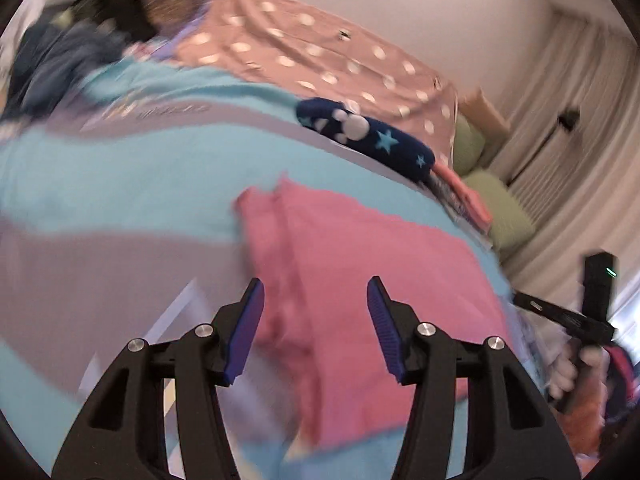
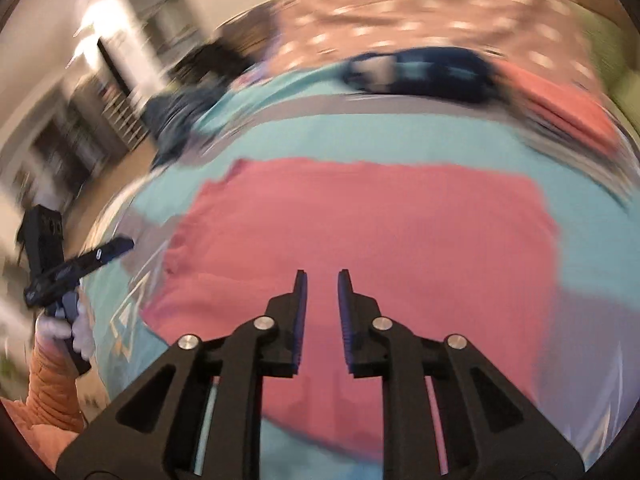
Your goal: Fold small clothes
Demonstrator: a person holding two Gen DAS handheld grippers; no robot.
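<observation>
A pink garment (image 1: 360, 264) lies spread flat on a light-blue and grey blanket (image 1: 120, 176); it also shows in the right wrist view (image 2: 360, 216). My left gripper (image 1: 316, 284) is open and empty, hovering over the garment's near edge. My right gripper (image 2: 322, 274) hovers above the garment's near middle with its jaws a narrow gap apart and nothing between them. Each view shows the other gripper held in a gloved hand at the side, the right gripper (image 1: 576, 320) and the left gripper (image 2: 72, 268). Both views are motion-blurred.
A navy garment with stars (image 1: 368, 136) and a folded salmon-pink piece (image 1: 468, 196) lie at the blanket's far side. A pile of dark clothes (image 1: 68, 56) sits far left. Behind is a polka-dot pink bedspread (image 1: 320, 48), green pillows (image 1: 508, 208) and curtains (image 1: 568, 160).
</observation>
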